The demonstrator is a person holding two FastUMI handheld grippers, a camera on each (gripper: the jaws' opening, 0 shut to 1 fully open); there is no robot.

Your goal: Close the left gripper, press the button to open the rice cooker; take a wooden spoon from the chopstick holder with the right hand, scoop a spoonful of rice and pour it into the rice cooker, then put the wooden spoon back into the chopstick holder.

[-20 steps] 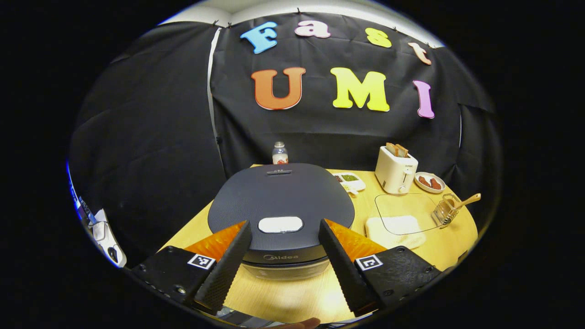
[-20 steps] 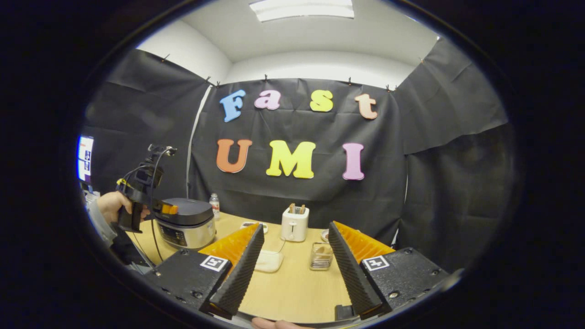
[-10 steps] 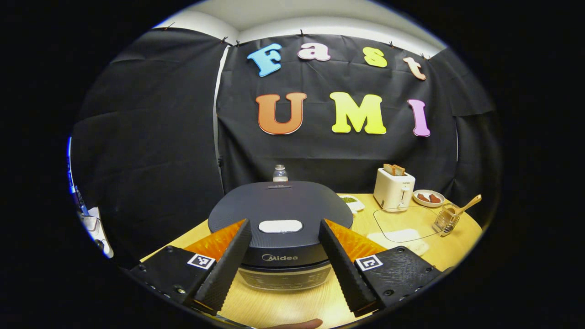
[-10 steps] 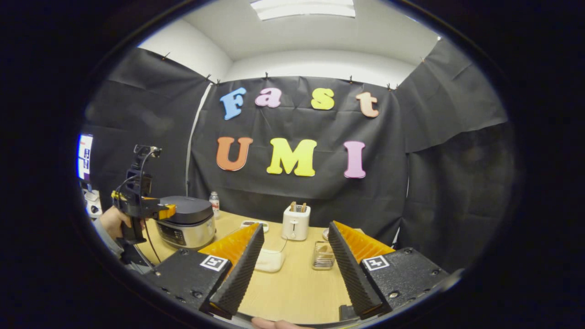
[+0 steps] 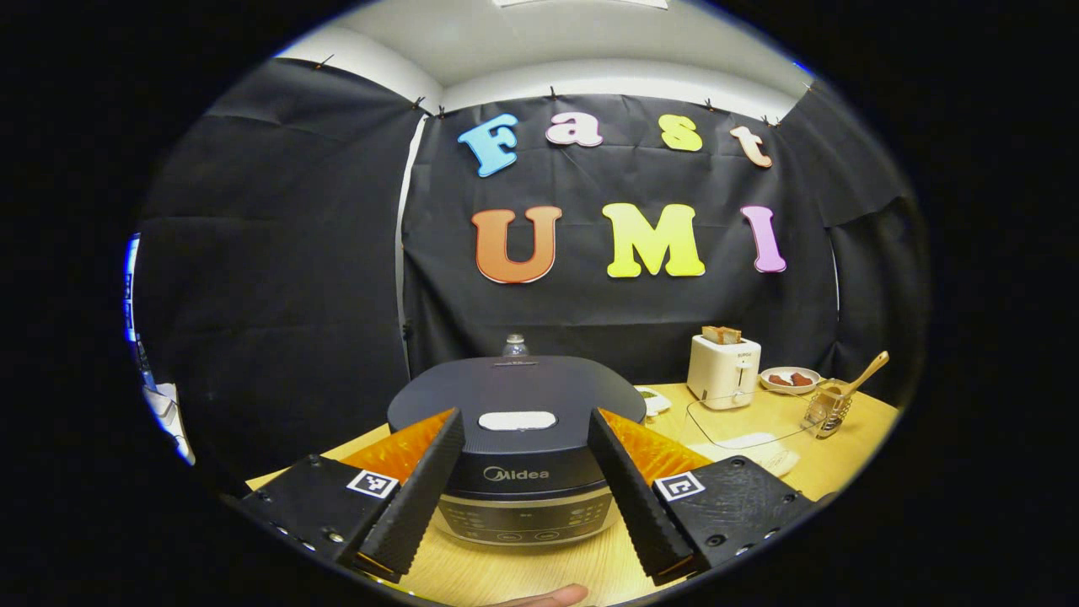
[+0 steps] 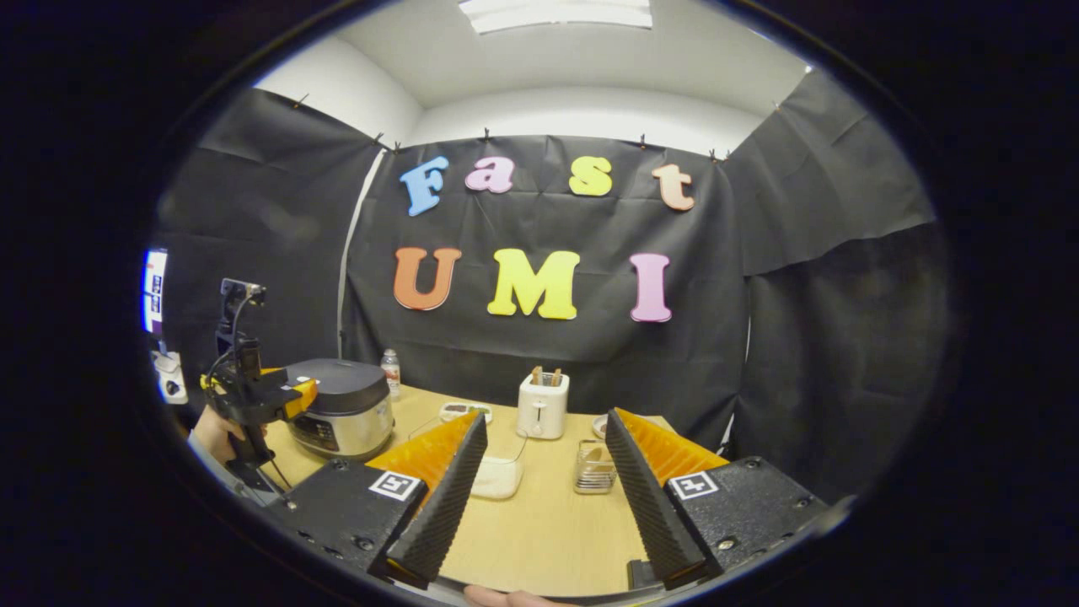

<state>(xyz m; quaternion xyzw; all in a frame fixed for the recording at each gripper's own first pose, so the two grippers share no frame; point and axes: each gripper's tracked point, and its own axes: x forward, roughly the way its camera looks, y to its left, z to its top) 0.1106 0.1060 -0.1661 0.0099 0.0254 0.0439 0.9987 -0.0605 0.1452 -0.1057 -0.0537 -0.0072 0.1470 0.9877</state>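
Between the spread fingers of the empty left gripper (image 5: 516, 482) sits the closed rice cooker (image 5: 516, 438), its button (image 5: 517, 420) ahead of their tips. Right of them, the wooden spoon (image 5: 853, 378) leans in the chopstick holder (image 5: 826, 411), bowl hidden. The right gripper (image 6: 541, 497) gapes empty; rice unclear.

wooden table (image 6: 539, 539), rice cooker (image 5: 516, 455), toaster (image 5: 722, 371), chopstick holder (image 5: 826, 409)

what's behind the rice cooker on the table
A small clear bottle stands behind the rice cooker, near the black cloth wall. From the left gripper view the lid hides all but its top.
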